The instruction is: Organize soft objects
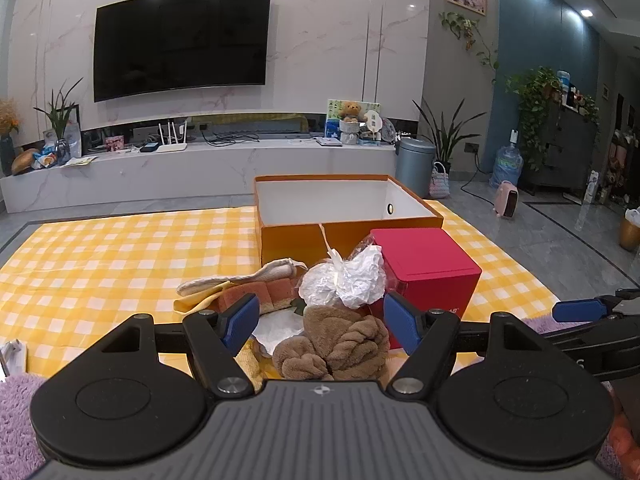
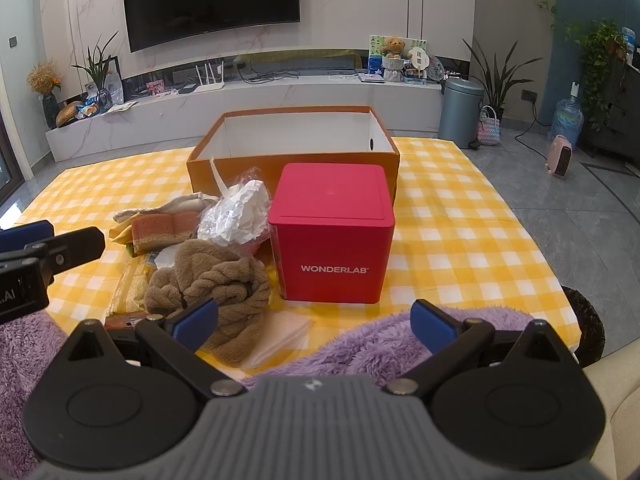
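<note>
Right now my left gripper [image 1: 320, 322] hangs with its fingers spread wide, holding nothing, just above the brown towel [image 1: 340, 340] bunched on the desk [image 1: 100, 256]. My right gripper [image 2: 314, 326] is spread wide too, over the purple fluffy cloth [image 2: 360, 344] at the near edge. Behind the towel lie a crumpled plastic bag [image 2: 236, 216] and a sponge [image 2: 160, 230], beside the red box [image 2: 332, 236]. Farther back stands the open orange box [image 2: 296, 136].
</note>
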Available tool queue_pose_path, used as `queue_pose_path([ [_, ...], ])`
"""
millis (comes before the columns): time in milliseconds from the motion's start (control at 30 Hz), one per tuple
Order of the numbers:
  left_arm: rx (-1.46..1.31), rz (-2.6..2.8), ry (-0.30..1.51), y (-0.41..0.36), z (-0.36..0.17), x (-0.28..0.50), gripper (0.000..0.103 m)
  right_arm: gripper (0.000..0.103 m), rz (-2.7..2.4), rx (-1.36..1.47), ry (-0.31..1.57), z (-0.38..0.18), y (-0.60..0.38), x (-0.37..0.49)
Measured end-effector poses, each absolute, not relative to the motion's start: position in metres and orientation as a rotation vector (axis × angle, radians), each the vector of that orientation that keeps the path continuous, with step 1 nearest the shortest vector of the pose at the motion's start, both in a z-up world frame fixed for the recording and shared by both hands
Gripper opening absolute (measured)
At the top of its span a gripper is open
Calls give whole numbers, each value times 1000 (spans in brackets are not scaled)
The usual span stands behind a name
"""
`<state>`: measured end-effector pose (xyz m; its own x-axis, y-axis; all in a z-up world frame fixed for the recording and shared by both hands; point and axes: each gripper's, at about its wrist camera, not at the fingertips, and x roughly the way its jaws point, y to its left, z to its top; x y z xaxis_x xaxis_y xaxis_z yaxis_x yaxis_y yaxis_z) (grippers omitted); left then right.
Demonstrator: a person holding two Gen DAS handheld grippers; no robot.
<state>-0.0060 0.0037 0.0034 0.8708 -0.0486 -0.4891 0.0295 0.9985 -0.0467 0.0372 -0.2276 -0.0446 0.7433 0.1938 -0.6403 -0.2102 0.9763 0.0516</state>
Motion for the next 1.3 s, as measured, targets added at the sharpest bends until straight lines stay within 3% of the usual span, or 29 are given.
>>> queue_pose_path([
  [1300, -33, -43, 521, 2, -1, -6, 84, 100, 221, -23, 700, -44, -228, 37],
])
